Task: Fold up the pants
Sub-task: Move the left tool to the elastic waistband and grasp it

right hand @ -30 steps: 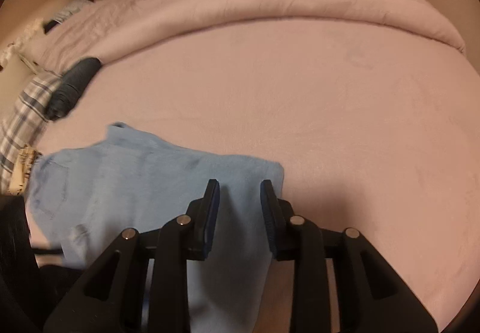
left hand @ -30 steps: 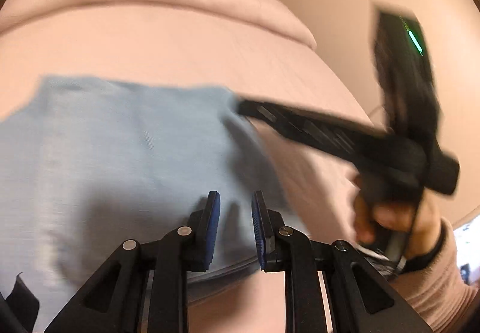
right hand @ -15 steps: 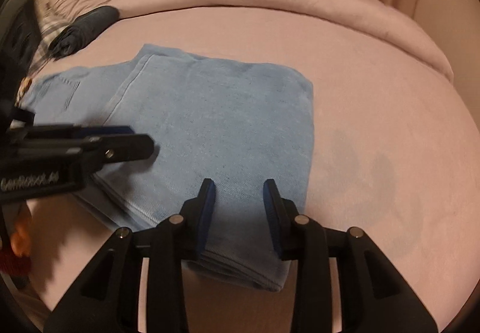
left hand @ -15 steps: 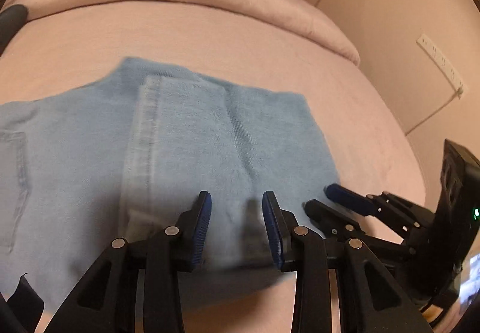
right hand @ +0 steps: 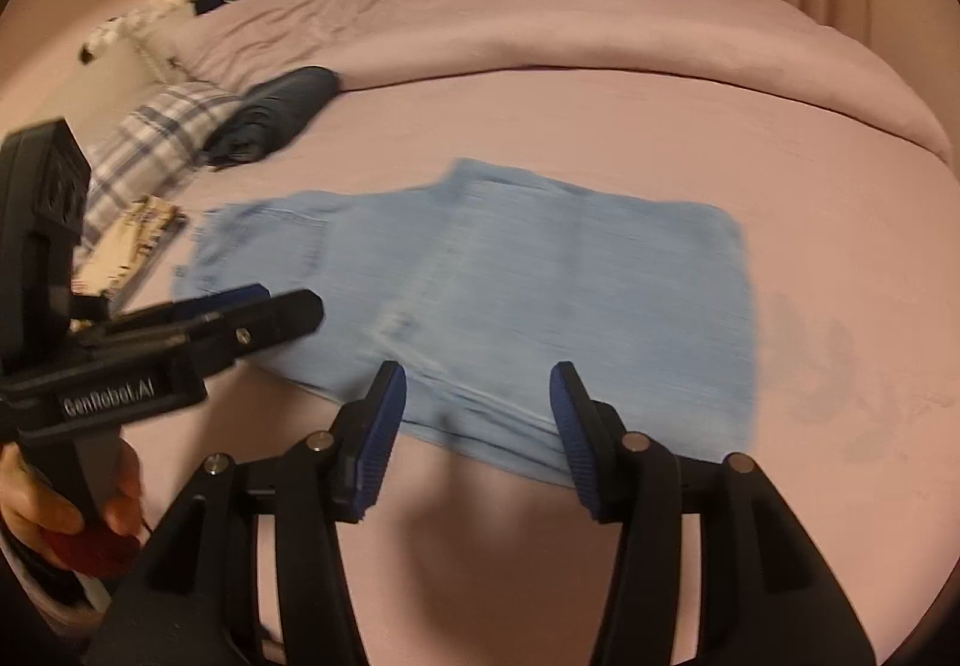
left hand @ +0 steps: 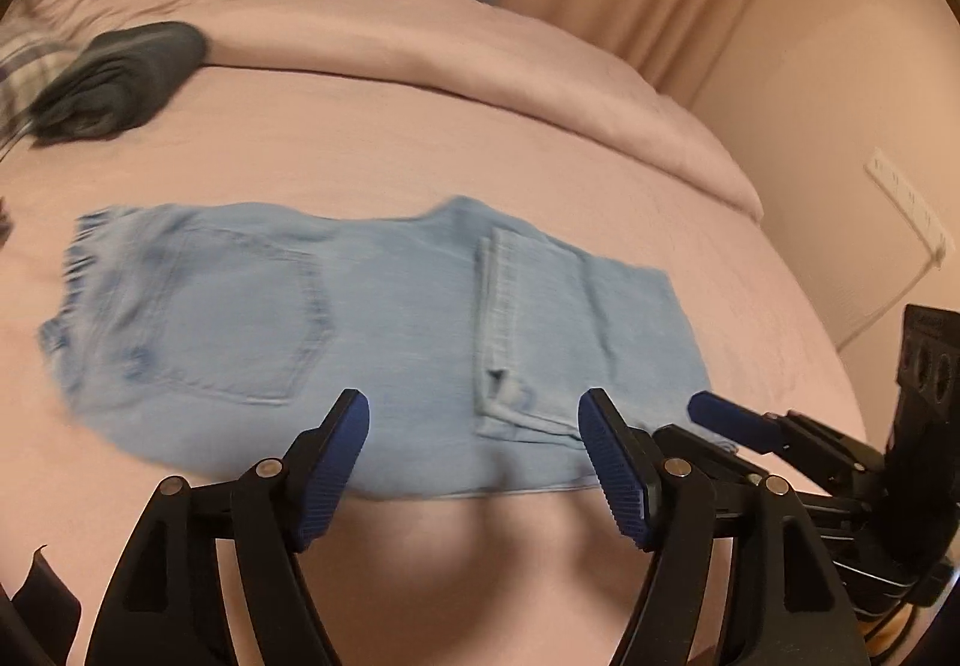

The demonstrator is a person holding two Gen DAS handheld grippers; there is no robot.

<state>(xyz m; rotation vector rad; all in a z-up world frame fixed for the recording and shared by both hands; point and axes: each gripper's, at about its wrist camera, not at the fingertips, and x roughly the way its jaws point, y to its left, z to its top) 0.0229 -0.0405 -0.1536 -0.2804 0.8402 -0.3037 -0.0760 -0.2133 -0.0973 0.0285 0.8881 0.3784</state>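
The folded light-blue pants (left hand: 384,318) lay flat on the pink bed (left hand: 540,138), just ahead of both grippers. The left gripper (left hand: 474,462) had its jaws opening, nothing between them. To its right, the right gripper (right hand: 477,426) was opening too, empty, with the pants' near edge just beyond its fingertips.

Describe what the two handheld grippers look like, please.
Both the left gripper and right gripper are black plastic with silver pivot screws and ribbed blue pads. The left one's body carries white GenRobot.AI lettering and a red part under its handle.
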